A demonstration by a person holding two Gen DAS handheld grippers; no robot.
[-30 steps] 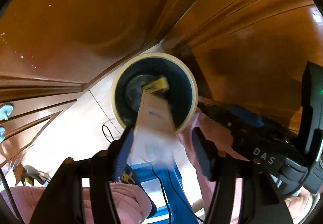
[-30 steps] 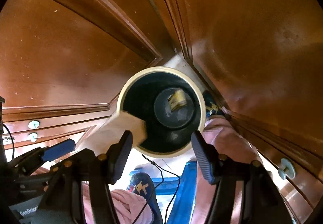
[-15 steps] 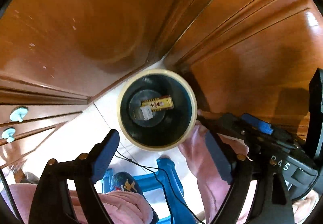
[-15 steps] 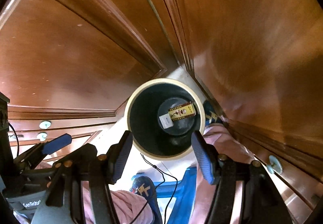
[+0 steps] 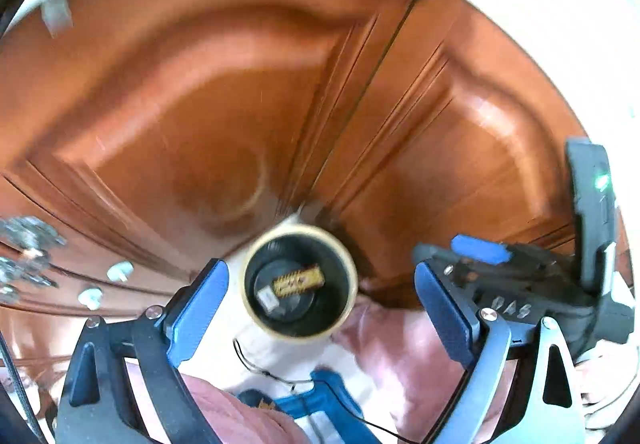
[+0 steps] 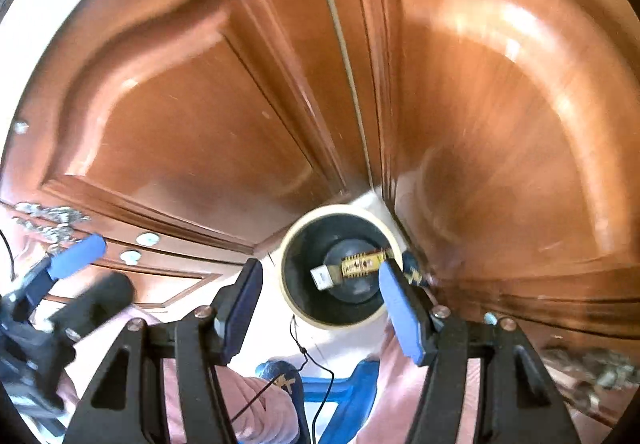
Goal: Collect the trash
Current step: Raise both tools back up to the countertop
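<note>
The left gripper [image 5: 320, 312] hangs with its blue-padded jaws spread wide and nothing between them; the right gripper [image 6: 320, 304] is likewise parted and empty. Below and ahead of both stands the round cream-rimmed dark waste bin [image 5: 250, 264], and the flat yellow-and-brown patterned carton [image 5: 298, 279] lies on its bottom beside a small white scrap [image 5: 266, 298]. Beyond the bin rise glossy brown wooden panelled doors [image 5: 192, 115]. The risk, I judge, is a careless swing clipping the rim and tipping the bin, spilling the trash.
</note>
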